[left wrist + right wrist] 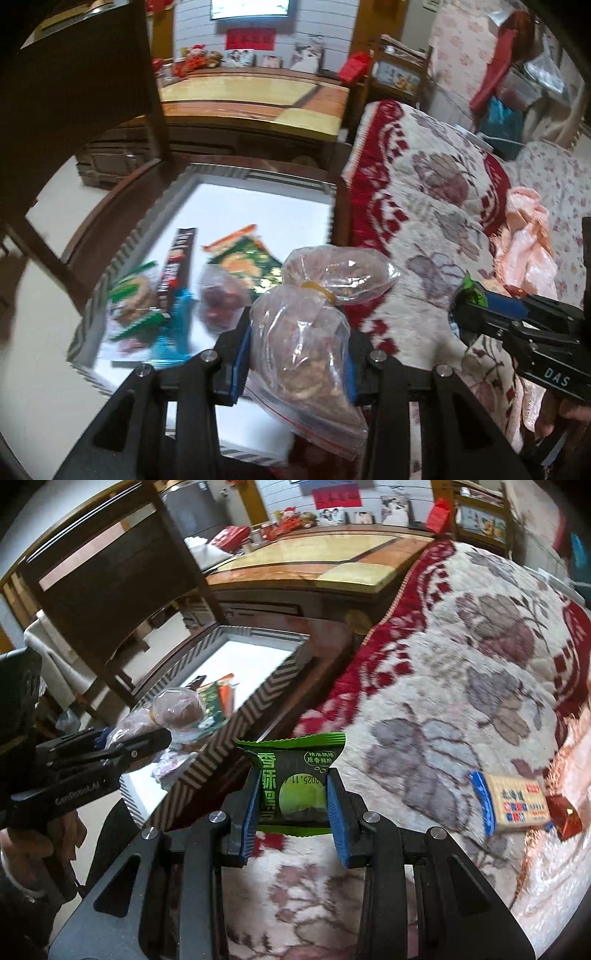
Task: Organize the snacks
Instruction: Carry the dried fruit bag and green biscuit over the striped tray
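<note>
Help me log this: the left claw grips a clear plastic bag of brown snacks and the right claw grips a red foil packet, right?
Not quite. In the right wrist view the right claw grips a green snack packet, not a red one. The left claw does grip the clear plastic bag of brown snacks.

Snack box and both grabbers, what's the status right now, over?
Left gripper clamped on clear bag of snacks. Right gripper clamped on green packet. Snack box partly filled. Cracker packet left on blanket.

Blanket (461, 672): showing cream with red borders and grey-brown flowers.
Box (229, 731): wearing grey-and-white chevron walls beside blanket.
Packet (295, 775): showing green, over blanket.
Biscuit pack (517, 805): showing tan, blue-ended, on blanket.
</note>
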`<state>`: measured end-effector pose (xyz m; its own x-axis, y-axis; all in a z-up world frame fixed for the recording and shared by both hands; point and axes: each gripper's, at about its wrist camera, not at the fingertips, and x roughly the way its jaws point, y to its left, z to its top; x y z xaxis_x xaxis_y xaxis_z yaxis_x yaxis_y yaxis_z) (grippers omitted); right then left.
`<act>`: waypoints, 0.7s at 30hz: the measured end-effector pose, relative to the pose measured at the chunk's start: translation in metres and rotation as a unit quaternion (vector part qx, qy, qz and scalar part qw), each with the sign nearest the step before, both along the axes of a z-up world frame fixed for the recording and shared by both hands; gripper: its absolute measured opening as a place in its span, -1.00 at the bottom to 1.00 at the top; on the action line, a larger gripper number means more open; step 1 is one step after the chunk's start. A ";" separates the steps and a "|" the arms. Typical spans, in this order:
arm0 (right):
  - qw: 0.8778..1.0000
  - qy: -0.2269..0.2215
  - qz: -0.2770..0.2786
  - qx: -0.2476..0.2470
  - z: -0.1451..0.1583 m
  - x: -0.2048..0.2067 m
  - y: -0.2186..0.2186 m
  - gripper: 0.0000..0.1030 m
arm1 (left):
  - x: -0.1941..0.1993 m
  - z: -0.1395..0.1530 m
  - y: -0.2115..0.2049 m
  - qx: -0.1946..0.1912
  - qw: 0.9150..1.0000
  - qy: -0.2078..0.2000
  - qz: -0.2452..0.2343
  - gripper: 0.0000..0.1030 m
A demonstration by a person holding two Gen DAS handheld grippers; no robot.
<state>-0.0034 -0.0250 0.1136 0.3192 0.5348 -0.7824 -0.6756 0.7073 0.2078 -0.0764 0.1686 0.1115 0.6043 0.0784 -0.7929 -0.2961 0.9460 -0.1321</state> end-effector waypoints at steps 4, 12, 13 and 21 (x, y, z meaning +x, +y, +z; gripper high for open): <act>1.000 -0.002 0.020 -0.004 0.003 -0.004 0.020 -0.37 | -0.007 -0.002 0.019 -0.001 1.000 0.000 0.020 -0.18; 0.999 -0.005 0.052 -0.007 0.007 -0.012 0.056 -0.37 | -0.018 -0.006 0.043 -0.007 0.999 -0.002 0.048 -0.18; 0.998 -0.006 0.056 -0.007 0.008 -0.013 0.060 -0.37 | -0.020 -0.007 0.046 -0.008 0.999 -0.003 0.052 -0.18; 0.996 -0.010 0.088 -0.015 0.009 -0.020 0.095 -0.37 | -0.029 -0.013 0.065 -0.015 0.997 0.002 0.072 -0.18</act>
<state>-0.0236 0.0695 0.1228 0.2378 0.5604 -0.7934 -0.7936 0.5830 0.1739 -0.1054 0.2332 0.0981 0.5847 0.1402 -0.7990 -0.4294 0.8892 -0.1582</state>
